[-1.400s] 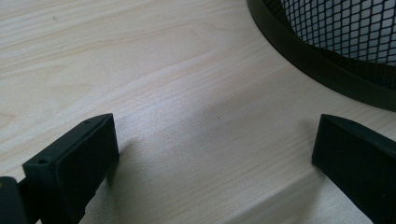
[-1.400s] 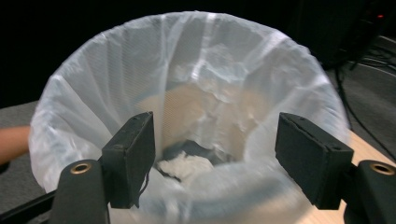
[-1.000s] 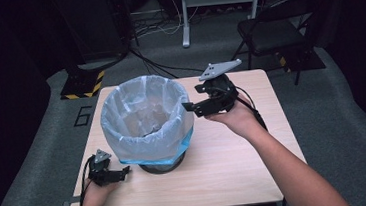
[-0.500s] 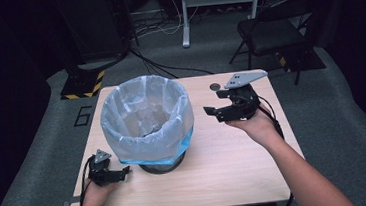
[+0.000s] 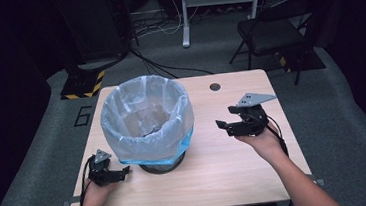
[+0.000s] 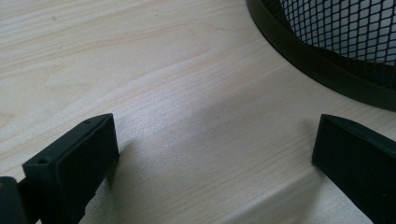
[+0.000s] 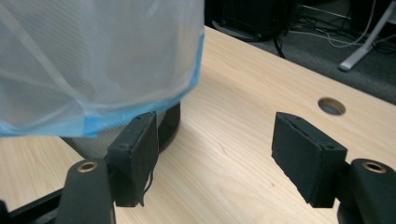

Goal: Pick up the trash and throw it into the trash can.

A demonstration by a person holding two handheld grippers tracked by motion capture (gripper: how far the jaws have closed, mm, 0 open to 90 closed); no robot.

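Observation:
A black mesh wastebasket point(image 5: 164, 164) lined with a pale blue plastic bag point(image 5: 147, 118) stands left of centre on the wooden table point(image 5: 238, 178). My left gripper point(image 5: 123, 172) rests on the table at the front left with its jaws open. They point at the basket's black base rim point(image 6: 327, 60), and bare wood lies between them point(image 6: 215, 149). My right gripper point(image 5: 226, 117) hovers low to the right of the basket and is open. Its jaws have just been closing a little with nothing between them point(image 7: 219, 154). They face the bag's blue hem point(image 7: 93, 60).
A round cable hole point(image 5: 214, 86) sits in the table's far edge, also visible beyond the right jaw point(image 7: 331, 106). A dark folding chair point(image 5: 270, 35) and floor cables point(image 5: 168, 66) lie behind the table. Bare wood stretches between the basket and the right edge.
My right gripper has moved away from the basket's rim, to the right and down toward the tabletop. The left gripper and the basket have stayed put.

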